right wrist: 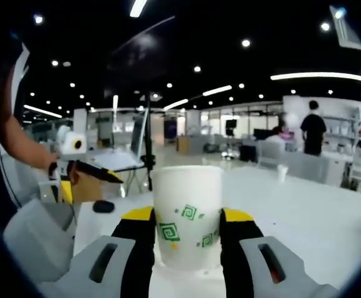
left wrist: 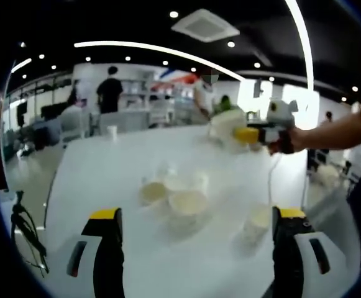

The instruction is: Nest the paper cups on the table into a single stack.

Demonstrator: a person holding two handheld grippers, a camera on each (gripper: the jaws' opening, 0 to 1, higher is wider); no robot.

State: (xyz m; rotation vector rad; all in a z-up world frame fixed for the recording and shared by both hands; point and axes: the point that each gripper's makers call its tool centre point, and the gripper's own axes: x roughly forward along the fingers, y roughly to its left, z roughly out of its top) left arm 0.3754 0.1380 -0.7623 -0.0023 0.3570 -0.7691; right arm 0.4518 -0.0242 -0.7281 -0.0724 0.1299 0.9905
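Several white paper cups [left wrist: 186, 202] stand loosely grouped on the white table [left wrist: 105, 180], blurred, and one cup [left wrist: 255, 225] sits apart to the right. My left gripper [left wrist: 197, 214] hovers over the near side of the group, open wide and holding nothing. Above the far side of the table, my right gripper [left wrist: 250, 135] carries a cup [left wrist: 225, 123]. In the right gripper view that gripper [right wrist: 186, 217] is shut on a white paper cup [right wrist: 186, 205] with green square marks, held upright. The left gripper [right wrist: 84, 171] appears at the left, held in a hand.
One more cup [left wrist: 112, 131] stands near the table's far edge. A forearm [left wrist: 342, 127] reaches in from the right. People stand by the counters behind the table. A tripod [right wrist: 148, 146] and a laptop stand beyond the table end, with cables [left wrist: 28, 233] hanging off its left side.
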